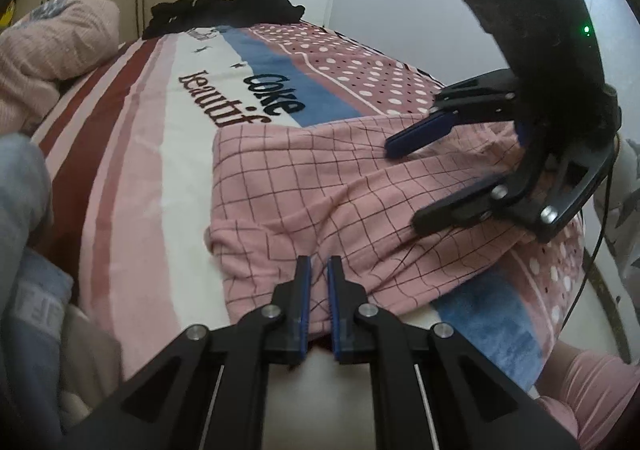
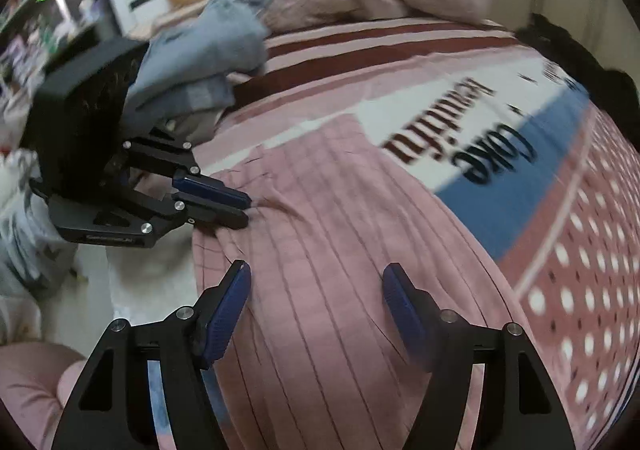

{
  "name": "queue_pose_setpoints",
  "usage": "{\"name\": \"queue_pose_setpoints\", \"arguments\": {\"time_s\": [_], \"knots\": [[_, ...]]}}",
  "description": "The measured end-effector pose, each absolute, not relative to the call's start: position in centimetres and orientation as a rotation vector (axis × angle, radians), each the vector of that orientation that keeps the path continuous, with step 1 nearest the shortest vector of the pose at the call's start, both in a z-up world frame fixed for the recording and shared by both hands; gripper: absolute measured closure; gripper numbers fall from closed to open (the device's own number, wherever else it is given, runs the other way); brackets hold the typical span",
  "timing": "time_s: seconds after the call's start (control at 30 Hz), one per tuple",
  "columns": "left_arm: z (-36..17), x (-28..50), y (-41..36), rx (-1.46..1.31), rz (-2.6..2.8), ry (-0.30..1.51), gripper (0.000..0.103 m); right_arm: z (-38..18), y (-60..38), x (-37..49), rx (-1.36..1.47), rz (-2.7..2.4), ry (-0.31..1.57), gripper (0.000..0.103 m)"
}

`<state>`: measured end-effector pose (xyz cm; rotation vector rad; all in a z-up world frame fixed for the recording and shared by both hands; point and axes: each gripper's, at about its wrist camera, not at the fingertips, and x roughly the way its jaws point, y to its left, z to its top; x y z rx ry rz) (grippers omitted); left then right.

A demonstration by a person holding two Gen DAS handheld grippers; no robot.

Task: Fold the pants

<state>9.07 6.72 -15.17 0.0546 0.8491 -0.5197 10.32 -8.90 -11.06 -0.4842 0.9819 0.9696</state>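
The left tool [image 1: 319,270] pinches the near edge of the pink checked pants [image 1: 320,186] on the bed [image 1: 168,154]; the right tool [image 2: 316,282] hovers wide above them.

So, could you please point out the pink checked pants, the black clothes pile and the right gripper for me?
pink checked pants [image 1: 320,186]: left wrist view, middle of the fabric.
black clothes pile [image 1: 224,12]: left wrist view, centre of the heap at the bed's far end.
right gripper [image 2: 316,282]: right wrist view, midway between its fingertips.
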Motion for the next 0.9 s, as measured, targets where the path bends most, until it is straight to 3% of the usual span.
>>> {"name": "queue_pose_setpoints", "arguments": {"time_s": [0.13,0.2,0.27,0.3,0.33,0.37,0.4,0.53,0.8,0.9], "knots": [[-15.2,9.0,7.4,0.027,-0.512,0.848,0.097,-11.8,-7.2,10.9,-0.513,0.996,1.026,0.047],[-14.9,8.9,7.8,0.010,-0.502,0.839,0.097,-12.1,-6.6,10.8,-0.537,1.015,1.058,0.060],[-14.3,8.9,8.6,-0.024,-0.492,0.822,0.094,-11.9,-6.3,10.1,-0.560,1.034,1.057,0.084],[-14.0,8.9,9.0,-0.045,-0.493,0.816,0.083,-11.7,-6.1,9.8,-0.566,1.037,1.044,0.087],[-13.6,8.9,9.4,-0.077,-0.494,0.804,0.064,-11.5,-6.1,9.4,-0.564,1.044,1.035,0.095],[-13.3,8.9,9.8,-0.102,-0.491,0.789,0.056,-11.3,-6.1,9.0,-0.553,1.058,1.036,0.099],[-13.0,8.9,9.9,-0.116,-0.492,0.779,0.051,-11.1,-6.1,8.6,-0.541,1.076,1.038,0.099],[-12.5,9.8,9.4,-0.085,-0.474,0.751,0.047,-11.2,-5.5,6.6,-0.559,1.101,1.038,0.099],[-13.9,12.5,8.3,-0.102,-0.429,0.821,0.046,-12.2,-5.9,4.6,-0.483,1.162,1.075,0.099],[-15.1,12.1,7.9,-0.035,-0.350,0.864,0.073,-13.3,-6.6,3.8,-0.436,1.166,1.096,0.099]]}}
